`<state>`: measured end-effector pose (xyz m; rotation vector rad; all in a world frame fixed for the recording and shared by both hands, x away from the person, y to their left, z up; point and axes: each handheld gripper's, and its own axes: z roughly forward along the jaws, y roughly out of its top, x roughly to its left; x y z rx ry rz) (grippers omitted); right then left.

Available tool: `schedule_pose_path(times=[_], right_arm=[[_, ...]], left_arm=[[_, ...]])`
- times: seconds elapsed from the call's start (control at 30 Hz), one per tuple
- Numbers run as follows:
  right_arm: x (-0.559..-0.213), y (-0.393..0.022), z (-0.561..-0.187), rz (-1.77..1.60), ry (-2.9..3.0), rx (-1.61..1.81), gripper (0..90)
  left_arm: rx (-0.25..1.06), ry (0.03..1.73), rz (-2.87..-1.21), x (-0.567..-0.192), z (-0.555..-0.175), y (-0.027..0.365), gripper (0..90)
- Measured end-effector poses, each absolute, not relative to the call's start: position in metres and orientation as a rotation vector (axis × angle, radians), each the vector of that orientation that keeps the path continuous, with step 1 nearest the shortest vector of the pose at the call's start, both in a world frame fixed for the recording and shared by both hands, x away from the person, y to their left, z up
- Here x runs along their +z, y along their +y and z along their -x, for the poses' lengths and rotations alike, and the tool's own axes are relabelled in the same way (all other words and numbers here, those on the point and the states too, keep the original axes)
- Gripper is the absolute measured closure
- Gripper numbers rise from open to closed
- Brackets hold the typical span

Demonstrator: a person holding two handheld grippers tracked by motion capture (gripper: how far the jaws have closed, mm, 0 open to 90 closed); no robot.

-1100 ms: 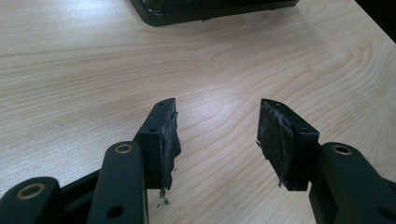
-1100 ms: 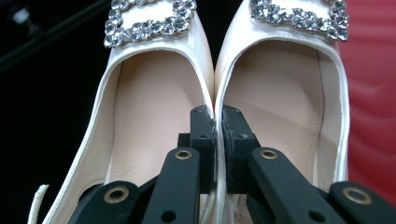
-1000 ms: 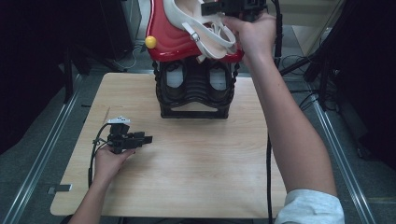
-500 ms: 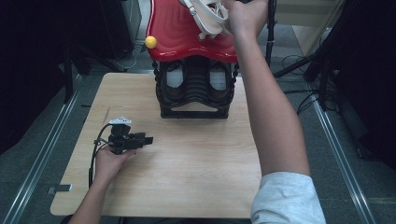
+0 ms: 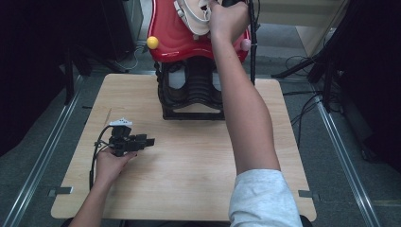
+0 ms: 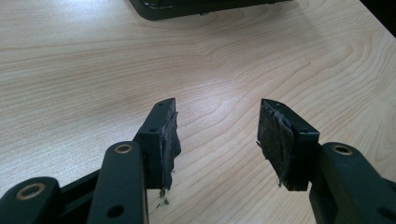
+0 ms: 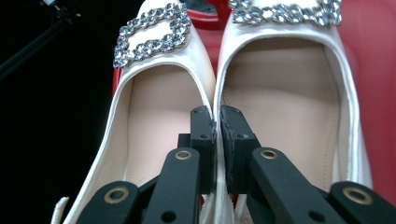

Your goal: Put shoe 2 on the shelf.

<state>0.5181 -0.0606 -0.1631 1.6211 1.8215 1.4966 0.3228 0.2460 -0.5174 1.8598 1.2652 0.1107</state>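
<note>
Right gripper (image 7: 217, 122) pinches both shoes' (image 7: 205, 88) adjoining inner edges.

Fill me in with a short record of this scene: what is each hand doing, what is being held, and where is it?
Left gripper: jaws open, nothing between them, resting low over the wooden table
Right gripper: jaws shut on the inner edges of a pair of white shoes, pinched side by side
Shoes: cream-white, sparkling buckles on the toes
Place: above a red machine on a black stand at the table's far edge
</note>
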Motion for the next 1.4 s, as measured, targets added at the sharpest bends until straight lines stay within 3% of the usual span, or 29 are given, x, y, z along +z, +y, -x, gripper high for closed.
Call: schedule_pose_path(times=[0.4, 0.97, 1.4], right_arm=[[-0.176, -0.051, -0.515, -1.624, 1.804, 1.518, 83.1], [-0.169, -0.066, -0.504, -1.437, 1.864, 1.61, 57.0], [-0.153, -0.091, -0.496, -1.392, 1.911, 1.592, 51.9]], left_arm=[[0.097, 1.262, -1.882, -0.519, -0.324, 0.244, 47.2], [0.102, 1.267, -1.896, -0.52, -0.324, 0.243, 46.6], [0.104, 1.266, -1.898, -0.52, -0.324, 0.24, 46.1]])
